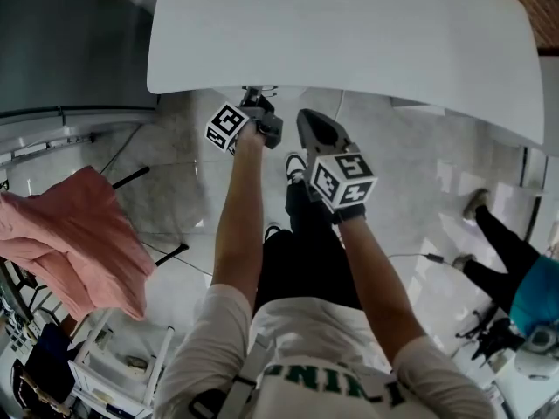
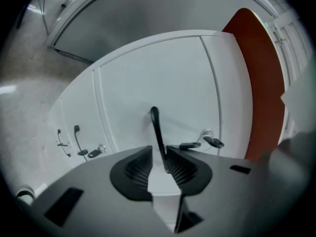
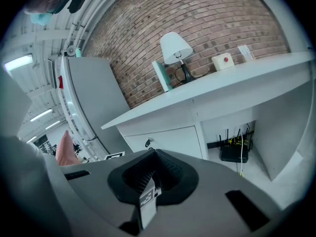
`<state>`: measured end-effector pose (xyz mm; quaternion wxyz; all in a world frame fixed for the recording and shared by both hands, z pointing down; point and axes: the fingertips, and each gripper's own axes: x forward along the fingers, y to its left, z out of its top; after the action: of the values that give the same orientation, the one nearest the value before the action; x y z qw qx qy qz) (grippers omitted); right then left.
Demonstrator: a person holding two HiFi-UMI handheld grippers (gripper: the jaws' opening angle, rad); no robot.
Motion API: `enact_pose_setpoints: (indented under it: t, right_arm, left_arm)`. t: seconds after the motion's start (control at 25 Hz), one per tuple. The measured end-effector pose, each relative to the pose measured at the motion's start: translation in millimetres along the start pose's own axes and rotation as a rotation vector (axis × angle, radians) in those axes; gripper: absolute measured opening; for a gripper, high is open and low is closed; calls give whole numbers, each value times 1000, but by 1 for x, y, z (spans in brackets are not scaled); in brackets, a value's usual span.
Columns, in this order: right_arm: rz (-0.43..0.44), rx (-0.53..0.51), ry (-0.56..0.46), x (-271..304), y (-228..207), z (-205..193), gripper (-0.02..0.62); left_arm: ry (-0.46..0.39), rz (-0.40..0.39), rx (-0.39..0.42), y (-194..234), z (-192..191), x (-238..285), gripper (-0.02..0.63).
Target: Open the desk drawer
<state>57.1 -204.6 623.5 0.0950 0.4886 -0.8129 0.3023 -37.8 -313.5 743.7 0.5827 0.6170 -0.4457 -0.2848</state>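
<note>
Straddling the thin black bar handle (image 2: pixel 155 122) with my left claw (image 2: pixel 159 148), ribbed pads (image 2: pixel 137 168) slightly apart, smooth white drawer front (image 2: pixel 148 73) ahead, keys (image 2: pixel 213 142) dangling right, right claw (image 3: pixel 154 154) closed, empty.

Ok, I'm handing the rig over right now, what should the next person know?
Left gripper: open, fingers either side of the black drawer handle, not yet clamped on it.
Right gripper: shut, empty, held in the air short of the desk.
Drawer: front looks flush with the panels beside it, so not opened; keys hang in a lock beside the handle.
Done: handle reached. Left: close on the handle, pull the drawer out.
</note>
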Motion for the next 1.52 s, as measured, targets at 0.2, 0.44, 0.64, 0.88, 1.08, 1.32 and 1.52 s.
enact_pose_setpoints:
  t: [0.2,0.44,0.64,0.88,1.08,1.32,1.52]
  right_arm:
    - [-3,14,-5,-2,-5,3,2]
    - [-13,50,-5,-4,-8,4,2]
    - [-27,79,-8,-6,-8,5,2]
    - [-35,78,-14,-14,-9,11,2]
    - [-47,74,-18,-20,-8,8,2]
    - [-47,60,-10,-33,0,11,2]
    - [-38,48,-9,-38,6,12,2]
  left_arm:
    - [-8,-48,-46,-7,2,2,29]
    - [-63,-53,-133,-9,2,1,18]
    - [-64,-41,-166,-6,-1,-4,15]
    - [-64,-25,-183,-6,-8,-17,15]
    - [-62,-6,-194,0,-15,-33,15]
    - [-50,18,-214,2,-29,-60,15]
    - [-50,32,-229,5,-41,-80,14]
